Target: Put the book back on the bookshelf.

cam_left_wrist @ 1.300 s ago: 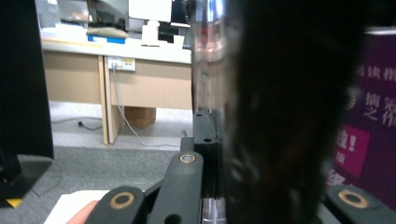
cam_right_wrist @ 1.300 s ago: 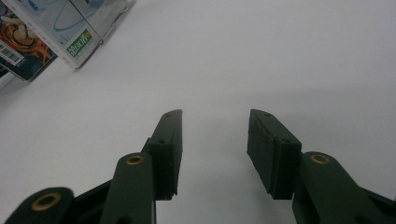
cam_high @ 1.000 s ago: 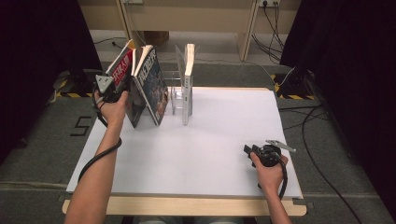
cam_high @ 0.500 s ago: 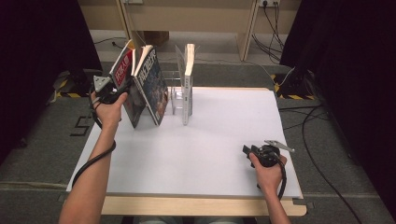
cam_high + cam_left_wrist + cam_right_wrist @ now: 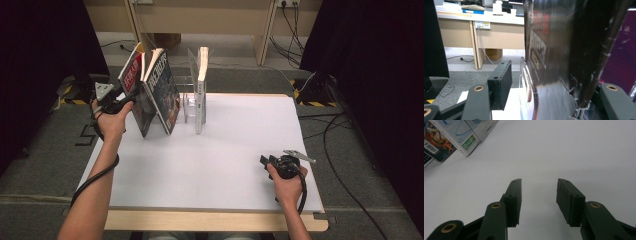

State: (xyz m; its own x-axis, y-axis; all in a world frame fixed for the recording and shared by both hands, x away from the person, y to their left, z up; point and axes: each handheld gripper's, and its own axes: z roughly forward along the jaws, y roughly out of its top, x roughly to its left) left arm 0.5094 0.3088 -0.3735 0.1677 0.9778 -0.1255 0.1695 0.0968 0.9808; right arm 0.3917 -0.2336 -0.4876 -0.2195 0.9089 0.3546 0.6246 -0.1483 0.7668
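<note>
At table's left, left gripper [image 5: 121, 95] straddles a leaning book [image 5: 134, 80], jaws apart; right gripper [image 5: 265, 161] rests open.

Both forearms are showing bare, with no sleeves reaching the wrists. The left gripper [image 5: 116, 102] is wearing a grey three-cornered plate on top, with small dark holes near its corners, and a thick black cable is trailing from it along the forearm. The right gripper [image 5: 263, 160] is carrying the same kind of plate (seen nearly edge-on from above), and its black cable is looping round the wrist. Up close, the jaws are looking matt black and blocky, with flat rectangular pads [image 5: 514, 200] ending each arm, and brass-coloured ringed screws [image 5: 496, 205] are sitting in the arms behind them.
</note>
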